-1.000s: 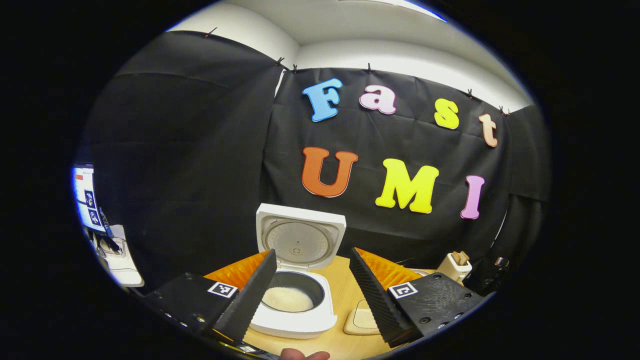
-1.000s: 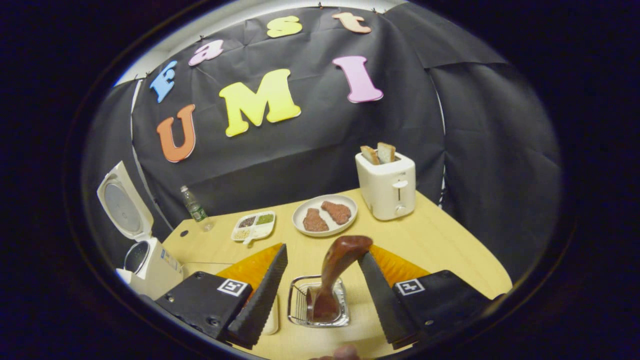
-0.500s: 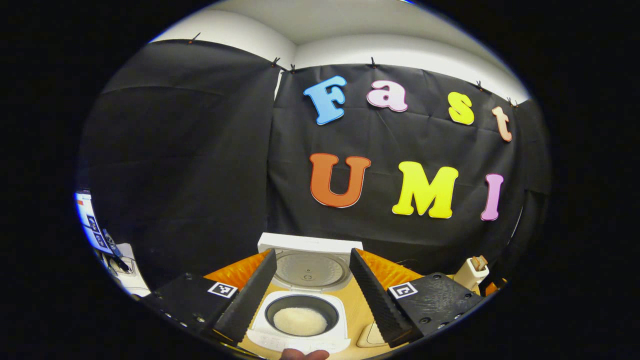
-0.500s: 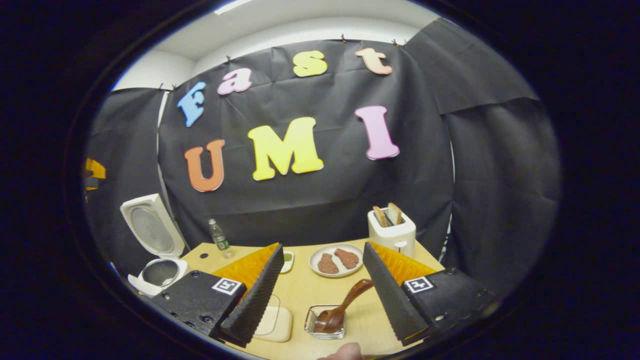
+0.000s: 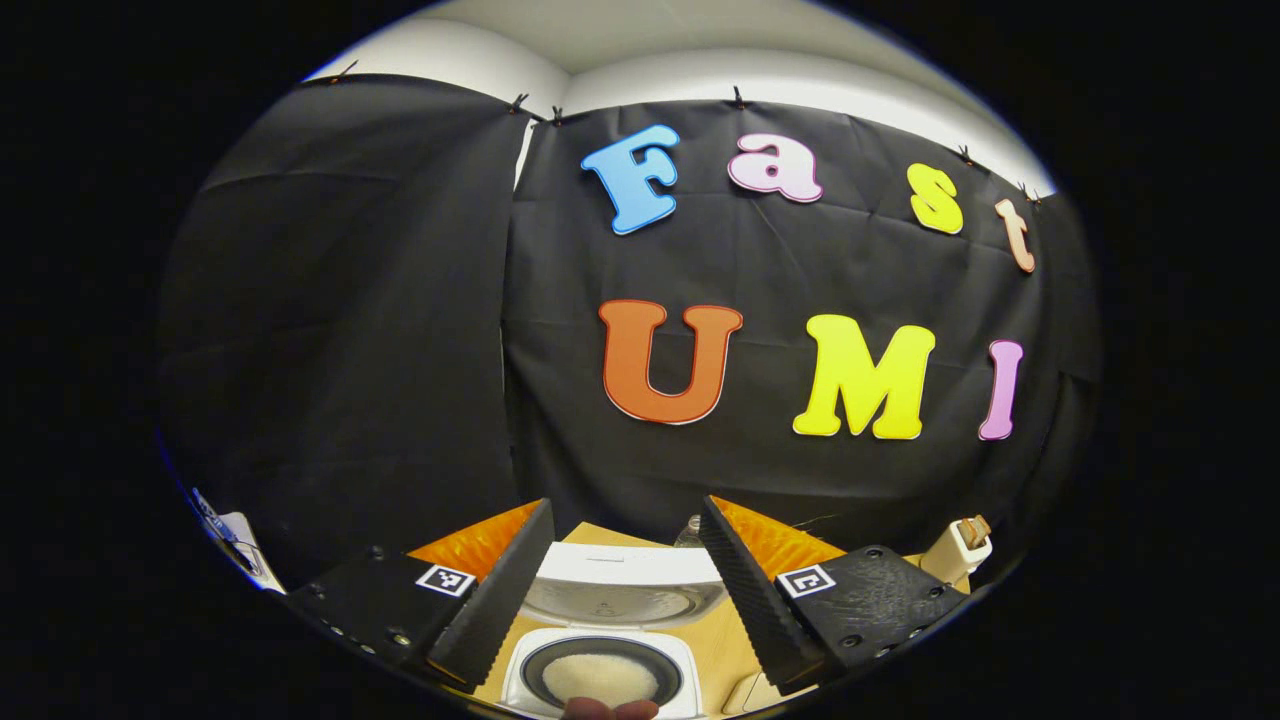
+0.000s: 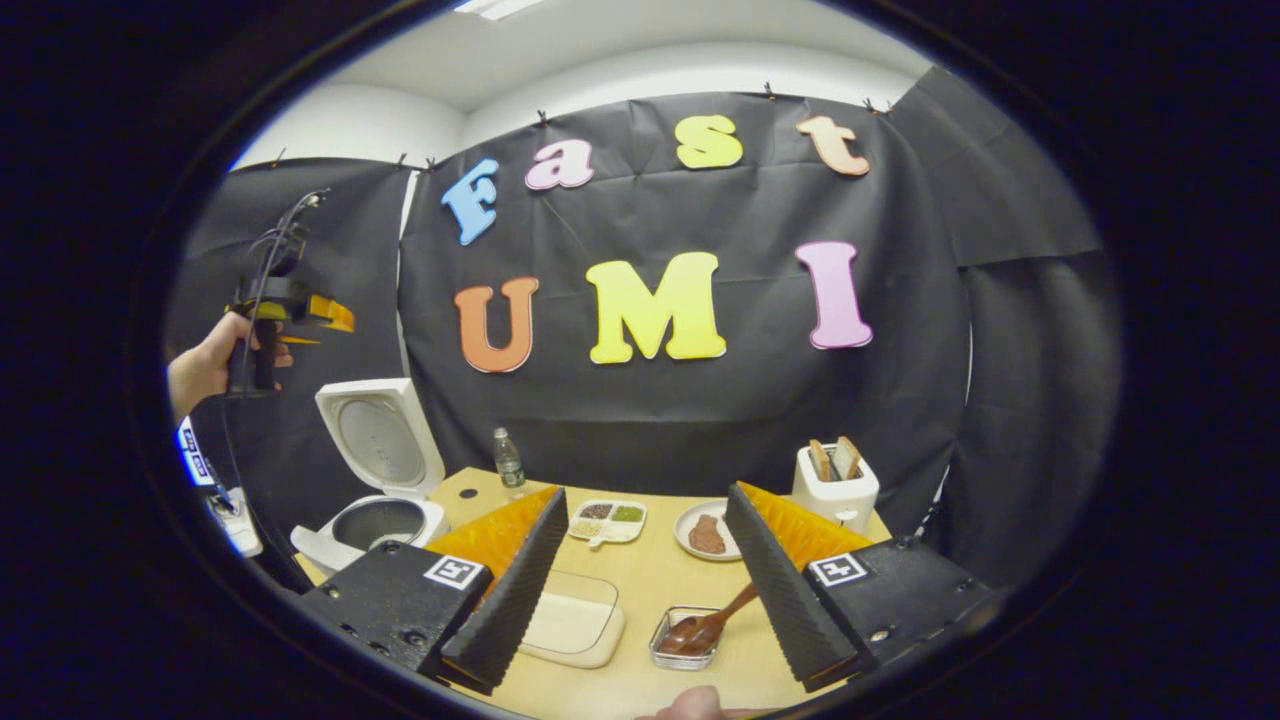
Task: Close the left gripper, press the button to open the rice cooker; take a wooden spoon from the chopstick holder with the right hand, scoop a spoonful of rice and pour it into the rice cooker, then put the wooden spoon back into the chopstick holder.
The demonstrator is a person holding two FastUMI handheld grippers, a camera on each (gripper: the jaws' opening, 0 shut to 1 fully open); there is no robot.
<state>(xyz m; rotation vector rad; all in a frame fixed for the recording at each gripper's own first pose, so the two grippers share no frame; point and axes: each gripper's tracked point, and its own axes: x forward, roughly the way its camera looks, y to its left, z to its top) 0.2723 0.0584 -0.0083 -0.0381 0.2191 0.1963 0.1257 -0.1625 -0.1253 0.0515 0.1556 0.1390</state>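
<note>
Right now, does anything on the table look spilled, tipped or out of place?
Nothing stands out. The rice cooker stands open with rice inside, the wooden spoon leans in its holder, and no rice shows on the table.

Rice cooker [image 5: 600,660] front cut off by left gripper view's edge.

Left tongs [image 5: 625,580] spread wide, holding nothing; right tongs [image 6: 645,570] likewise agape, empty; a hand [image 6: 205,365] gripping the raised left handle.

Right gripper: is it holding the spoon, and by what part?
No. The right gripper is open and holds nothing; the spoon rests in the holder.
</note>
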